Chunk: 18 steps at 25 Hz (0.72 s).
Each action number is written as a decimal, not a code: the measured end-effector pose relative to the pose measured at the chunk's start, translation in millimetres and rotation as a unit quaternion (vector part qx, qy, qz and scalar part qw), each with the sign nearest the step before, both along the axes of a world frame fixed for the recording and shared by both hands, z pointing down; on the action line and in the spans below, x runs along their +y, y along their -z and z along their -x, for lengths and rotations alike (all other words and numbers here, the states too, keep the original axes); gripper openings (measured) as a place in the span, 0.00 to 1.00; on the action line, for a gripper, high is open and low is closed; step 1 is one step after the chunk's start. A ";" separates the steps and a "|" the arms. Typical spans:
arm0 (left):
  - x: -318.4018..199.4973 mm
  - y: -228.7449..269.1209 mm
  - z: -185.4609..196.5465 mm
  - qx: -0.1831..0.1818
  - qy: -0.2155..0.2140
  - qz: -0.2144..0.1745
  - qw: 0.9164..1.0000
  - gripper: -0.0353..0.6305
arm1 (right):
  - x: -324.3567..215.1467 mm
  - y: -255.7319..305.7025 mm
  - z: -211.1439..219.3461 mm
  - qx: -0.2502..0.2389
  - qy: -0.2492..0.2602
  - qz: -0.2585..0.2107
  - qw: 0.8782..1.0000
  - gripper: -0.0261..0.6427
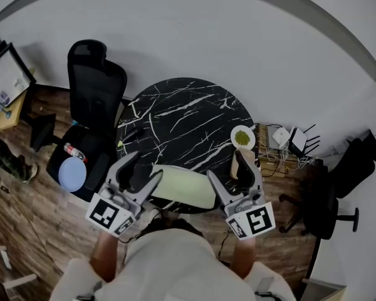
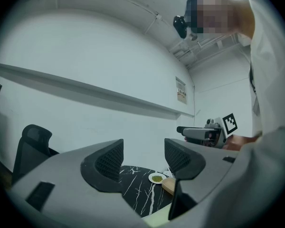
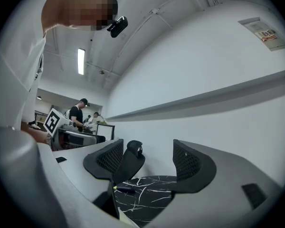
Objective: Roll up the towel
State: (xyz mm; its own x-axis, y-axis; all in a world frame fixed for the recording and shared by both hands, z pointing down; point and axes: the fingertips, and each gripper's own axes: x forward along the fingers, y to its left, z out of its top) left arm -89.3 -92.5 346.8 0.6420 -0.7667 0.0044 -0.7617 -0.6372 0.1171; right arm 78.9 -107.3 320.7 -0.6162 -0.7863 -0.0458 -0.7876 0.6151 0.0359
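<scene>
A pale green towel (image 1: 183, 189) lies in a bundle at the near edge of the round black marble table (image 1: 187, 115). My left gripper (image 1: 148, 167) hovers at the towel's left end and my right gripper (image 1: 225, 165) at its right end. Both point level and stand open with nothing between the pads. In the left gripper view the open left gripper (image 2: 143, 163) looks over the table (image 2: 137, 189), with a sliver of towel (image 2: 156, 221) below. The right gripper view shows the right gripper (image 3: 147, 163) open above the table (image 3: 147, 196).
A white plate (image 1: 242, 137) of green bits and a wooden block (image 1: 240, 167) sit at the table's right edge. A pen (image 1: 130, 133) lies at its left edge. A black office chair (image 1: 95, 86) stands to the left, and cables and routers (image 1: 288, 142) lie to the right.
</scene>
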 end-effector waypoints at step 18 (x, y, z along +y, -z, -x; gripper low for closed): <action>-1.9 -4.7 -4.3 -0.001 -0.009 0.008 1.000 0.43 | 1.3 -3.6 -6.2 -0.004 -0.008 0.006 1.000 0.47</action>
State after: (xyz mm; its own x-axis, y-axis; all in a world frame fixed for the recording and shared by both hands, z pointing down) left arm -84.9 -94.4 351.5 0.6563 -0.7543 0.0173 -0.7498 -0.6495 0.1261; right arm 85.1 -106.0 324.2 -0.6033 -0.7965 -0.0407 -0.7975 0.6029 0.0223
